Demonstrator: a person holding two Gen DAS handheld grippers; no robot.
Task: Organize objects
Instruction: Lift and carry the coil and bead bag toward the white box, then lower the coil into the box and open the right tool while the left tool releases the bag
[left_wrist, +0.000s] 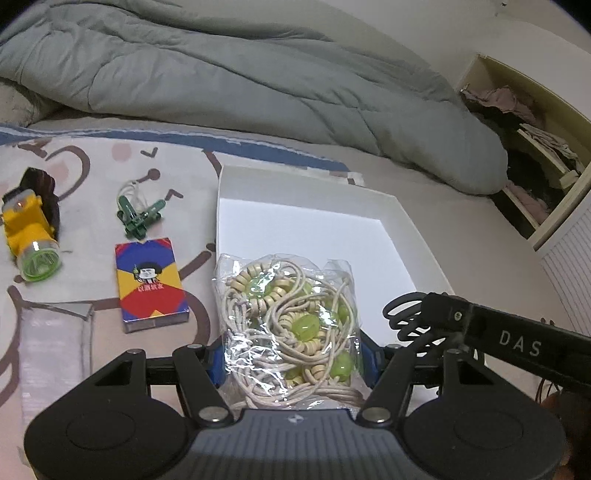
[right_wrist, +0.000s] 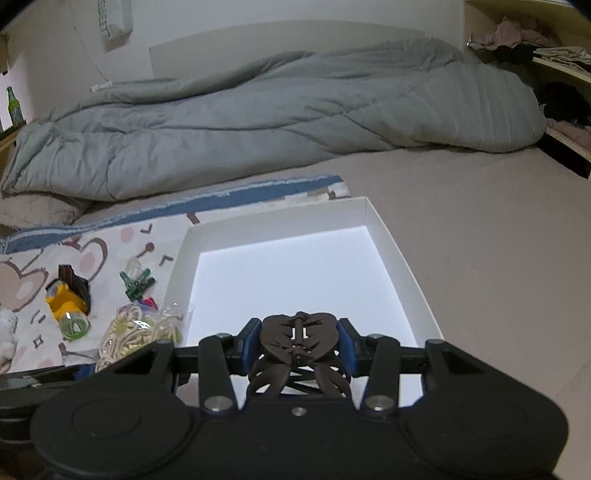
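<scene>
My left gripper is shut on a clear plastic bag of cream cord and green beads, held over the near left corner of a white open box. My right gripper is shut on a dark brown claw hair clip, above the near part of the same white box. In the left wrist view the right gripper's arm and the hair clip reach in from the right. The bag of beads also shows at the left of the right wrist view.
On the patterned sheet left of the box lie a yellow flashlight, green clips, a colourful card box and a clear packet. A grey duvet is bunched behind. Shelves with clothes stand at the right.
</scene>
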